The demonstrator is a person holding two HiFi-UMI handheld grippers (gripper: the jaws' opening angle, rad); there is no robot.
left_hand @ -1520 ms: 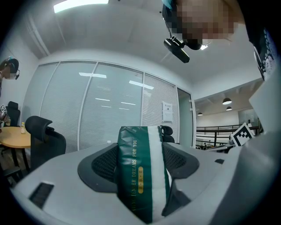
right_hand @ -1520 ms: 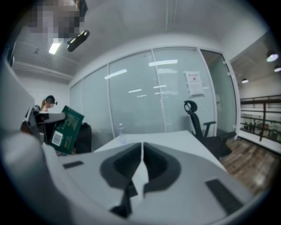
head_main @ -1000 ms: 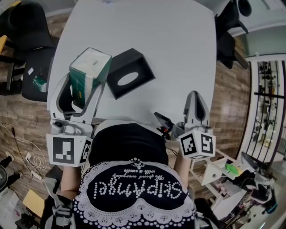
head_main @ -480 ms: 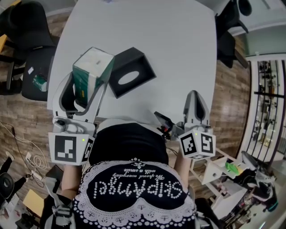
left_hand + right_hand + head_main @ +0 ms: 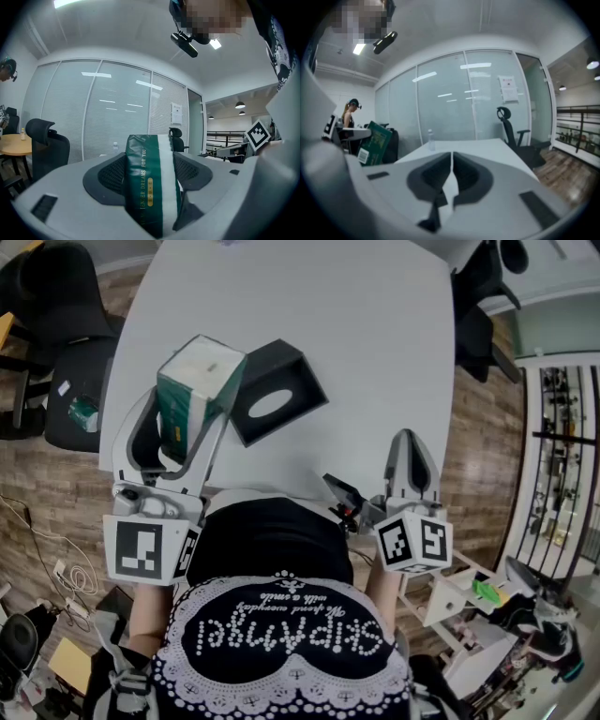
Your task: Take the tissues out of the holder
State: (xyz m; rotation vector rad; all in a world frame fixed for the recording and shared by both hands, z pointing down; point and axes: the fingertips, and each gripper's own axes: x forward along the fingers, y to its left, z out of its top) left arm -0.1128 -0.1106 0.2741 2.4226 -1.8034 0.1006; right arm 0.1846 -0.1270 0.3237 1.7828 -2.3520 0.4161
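Now left gripper (image 5: 187, 416) grips green tissue pack (image 5: 201, 379) between wide-set jaws; pack upright, lifted off white table (image 5: 366, 324), out of black holder (image 5: 292, 371) and just left of it; holder lies on table, oval slot showing; right gripper (image 5: 411, 439) at table's near edge, jaws together, empty.

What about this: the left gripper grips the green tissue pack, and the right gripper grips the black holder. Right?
Not quite. The right gripper view shows the right gripper shut on nothing; the black holder lies on the white table. The left gripper does grip the green tissue pack.
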